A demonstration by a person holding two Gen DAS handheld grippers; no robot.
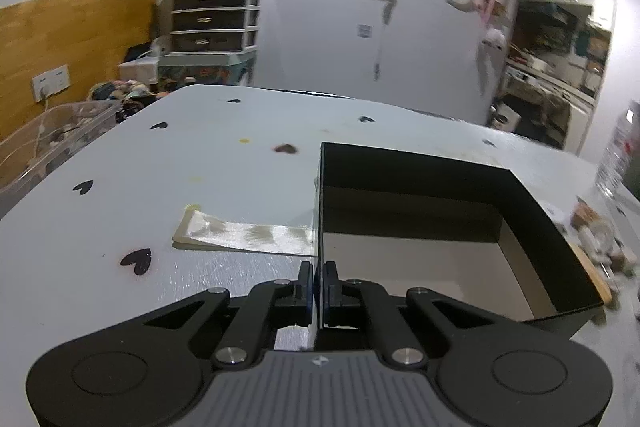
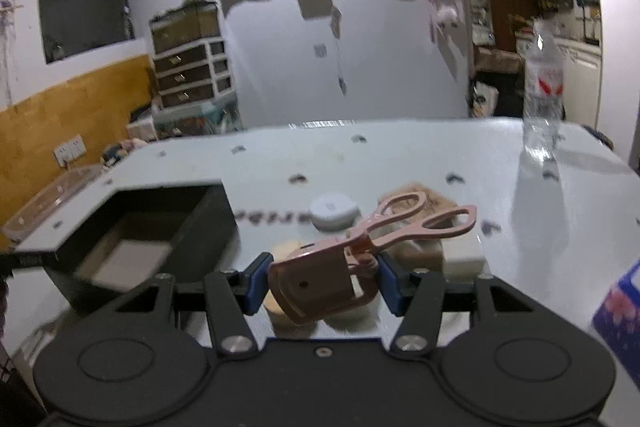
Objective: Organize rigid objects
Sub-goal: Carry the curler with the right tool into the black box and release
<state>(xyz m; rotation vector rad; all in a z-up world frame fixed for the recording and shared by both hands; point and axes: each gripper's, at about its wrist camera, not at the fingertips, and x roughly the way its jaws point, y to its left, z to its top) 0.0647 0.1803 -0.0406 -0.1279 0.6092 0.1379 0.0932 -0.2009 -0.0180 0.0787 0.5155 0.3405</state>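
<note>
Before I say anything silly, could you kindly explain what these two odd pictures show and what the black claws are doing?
Each picture comes from a camera mounted on a hand-held gripper that a person carries, looking along its fingers. The left hand-held gripper is pinched shut on the wall of an open black cardboard box on the white heart-spotted table. The right hand-held gripper holds a pink eyelash curler. Behind it sit a round white case and a clear plastic bottle.

No legible text; only a blurred red mark on the clear bottle's [image 2: 541, 107] label.
</note>
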